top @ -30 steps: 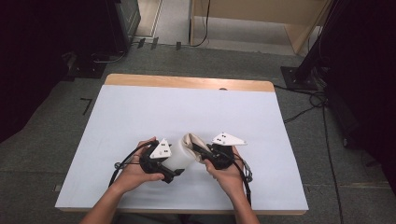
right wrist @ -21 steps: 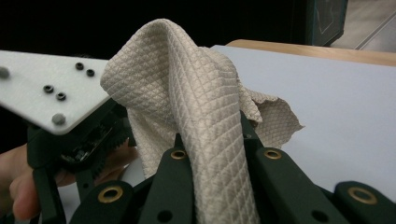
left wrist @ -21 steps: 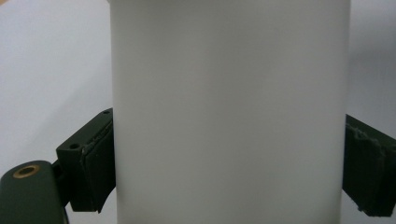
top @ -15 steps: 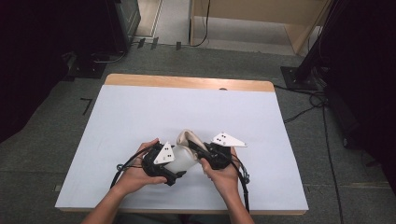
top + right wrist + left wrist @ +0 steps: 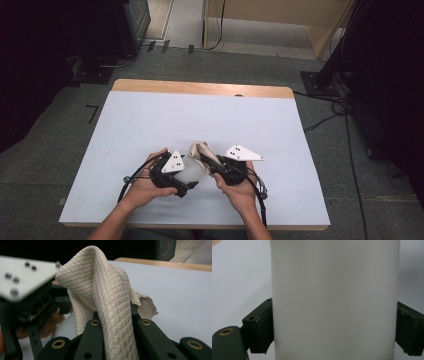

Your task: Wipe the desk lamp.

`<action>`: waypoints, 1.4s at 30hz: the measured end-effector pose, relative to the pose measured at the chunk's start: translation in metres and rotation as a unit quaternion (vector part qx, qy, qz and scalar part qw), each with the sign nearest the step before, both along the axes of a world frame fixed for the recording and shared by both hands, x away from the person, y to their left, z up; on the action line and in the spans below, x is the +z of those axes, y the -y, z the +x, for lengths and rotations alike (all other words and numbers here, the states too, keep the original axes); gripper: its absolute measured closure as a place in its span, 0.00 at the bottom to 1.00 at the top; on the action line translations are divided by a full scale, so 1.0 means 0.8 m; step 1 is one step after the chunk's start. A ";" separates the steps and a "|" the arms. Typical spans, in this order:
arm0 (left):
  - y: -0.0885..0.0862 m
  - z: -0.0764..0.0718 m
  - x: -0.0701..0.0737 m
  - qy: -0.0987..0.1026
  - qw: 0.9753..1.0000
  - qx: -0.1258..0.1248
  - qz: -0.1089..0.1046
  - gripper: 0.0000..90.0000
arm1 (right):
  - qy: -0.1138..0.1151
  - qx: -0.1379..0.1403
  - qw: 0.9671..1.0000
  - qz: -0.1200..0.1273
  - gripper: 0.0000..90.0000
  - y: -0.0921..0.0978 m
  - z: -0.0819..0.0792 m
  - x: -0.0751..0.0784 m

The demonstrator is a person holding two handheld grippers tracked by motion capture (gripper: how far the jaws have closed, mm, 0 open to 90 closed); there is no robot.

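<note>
High view: left claw (image 5: 192, 176) clamps the white cup (image 5: 189, 172); right claw (image 5: 207, 159) pinches the beige cloth (image 5: 200, 149).

A frosted white cylinder (image 5: 335, 300), smooth and upright in my left gripper view, sits low and centre in the high view. Touching its upper right edge there, a beige quilted cloth (image 5: 110, 302) stands bunched in a peak.

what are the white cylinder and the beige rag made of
The white cylinder looks like frosted, matte plastic: smooth, even, slightly translucent, with no seams or shine; it could also be frosted glass. The beige rag is woven cloth, probably waffle-weave microfibre or cotton: a raised diamond grid and soft, draping folds.
</note>
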State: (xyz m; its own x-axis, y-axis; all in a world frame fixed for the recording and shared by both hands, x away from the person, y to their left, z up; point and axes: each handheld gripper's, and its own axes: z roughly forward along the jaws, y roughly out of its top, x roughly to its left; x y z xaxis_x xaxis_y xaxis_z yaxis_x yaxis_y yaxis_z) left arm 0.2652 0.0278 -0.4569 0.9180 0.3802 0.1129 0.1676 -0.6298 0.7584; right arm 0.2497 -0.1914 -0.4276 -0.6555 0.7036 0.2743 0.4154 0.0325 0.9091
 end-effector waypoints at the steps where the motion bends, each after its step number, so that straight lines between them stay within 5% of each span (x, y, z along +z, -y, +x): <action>1: 0.001 -0.002 -0.001 0.005 1.000 -0.002 0.001 0.09 | 0.005 -0.004 1.000 0.002 0.91 -0.001 0.001 0.000; 4: 0.000 0.003 0.000 -0.011 1.000 0.004 -0.005 0.09 | -0.002 -0.020 1.000 -0.004 0.91 0.000 0.006 -0.007; 5: -0.002 0.006 0.000 -0.023 1.000 0.010 -0.010 0.09 | -0.009 -0.036 0.999 -0.032 0.91 0.001 0.010 -0.016; 6: -0.005 0.013 -0.001 -0.046 0.998 0.020 -0.023 0.09 | -0.011 -0.040 0.999 -0.033 0.91 0.002 0.010 -0.019; 10: -0.008 0.018 -0.001 -0.066 0.997 0.031 -0.035 0.09 | -0.012 -0.030 0.999 -0.023 0.92 0.005 0.006 -0.016; 13: -0.007 0.015 -0.001 -0.054 0.998 0.022 -0.027 0.09 | 0.000 -0.017 1.000 -0.009 0.92 0.002 0.002 -0.010; 15: -0.002 0.002 -0.003 -0.002 1.000 -0.005 -0.011 0.09 | 0.021 0.001 1.000 0.006 0.92 -0.002 -0.002 -0.001; 17: 0.000 -0.001 -0.003 0.011 1.000 -0.011 -0.005 0.09 | 0.025 -0.009 1.000 0.003 0.92 -0.003 -0.002 -0.001; 19: 0.001 0.000 -0.004 0.006 1.000 -0.009 -0.007 0.09 | 0.022 -0.016 1.000 0.001 0.92 -0.003 0.001 -0.003; 21: -0.002 0.009 -0.003 -0.029 0.999 0.014 -0.021 0.09 | -0.007 -0.043 0.999 -0.018 0.92 0.001 0.007 -0.016; 25: -0.005 0.016 -0.003 -0.056 0.997 0.029 -0.034 0.09 | -0.009 -0.050 0.998 -0.032 0.93 0.000 0.005 -0.019; 28: -0.002 0.010 -0.003 -0.034 0.999 0.019 -0.020 0.09 | 0.015 -0.030 0.999 -0.017 0.93 -0.002 -0.001 -0.009; 29: 0.002 0.001 -0.004 0.001 1.000 -0.003 -0.008 0.09 | 0.020 -0.024 0.999 -0.008 0.93 -0.002 -0.002 -0.007; 30: 0.002 0.001 -0.004 0.001 1.000 -0.003 -0.008 0.09 | 0.020 -0.024 0.999 -0.008 0.93 -0.002 -0.002 -0.007; 32: 0.004 -0.006 -0.005 0.033 0.999 -0.025 0.006 0.09 | 0.029 -0.032 0.999 -0.003 0.93 -0.003 -0.002 -0.005; 34: 0.004 -0.003 -0.005 0.023 1.000 -0.021 0.003 0.09 | 0.027 -0.038 0.999 -0.007 0.93 -0.003 0.000 -0.007; 35: 0.004 0.001 -0.004 0.007 1.000 -0.010 -0.002 0.09 | 0.015 -0.046 0.999 -0.010 0.93 -0.002 0.002 -0.010; 36: 0.000 0.011 -0.003 -0.032 0.999 0.016 -0.018 0.09 | -0.007 -0.058 0.998 -0.022 0.93 0.000 0.007 -0.018; 39: -0.005 0.017 -0.003 -0.058 0.997 0.028 -0.032 0.09 | -0.011 -0.056 0.998 -0.025 0.93 0.001 0.006 -0.022; 42: -0.004 0.011 -0.003 -0.032 0.999 0.009 -0.022 0.09 | 0.004 -0.044 0.999 -0.021 0.93 -0.004 0.000 -0.013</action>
State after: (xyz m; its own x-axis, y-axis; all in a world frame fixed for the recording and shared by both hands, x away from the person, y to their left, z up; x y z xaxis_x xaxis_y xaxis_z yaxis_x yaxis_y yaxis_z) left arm 0.2736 0.0309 -0.4596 0.9158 0.3999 0.0371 0.2276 -0.5930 0.7724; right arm 0.2497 -0.1882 -0.4381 -0.5921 0.7700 0.2378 0.4105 0.0343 0.9112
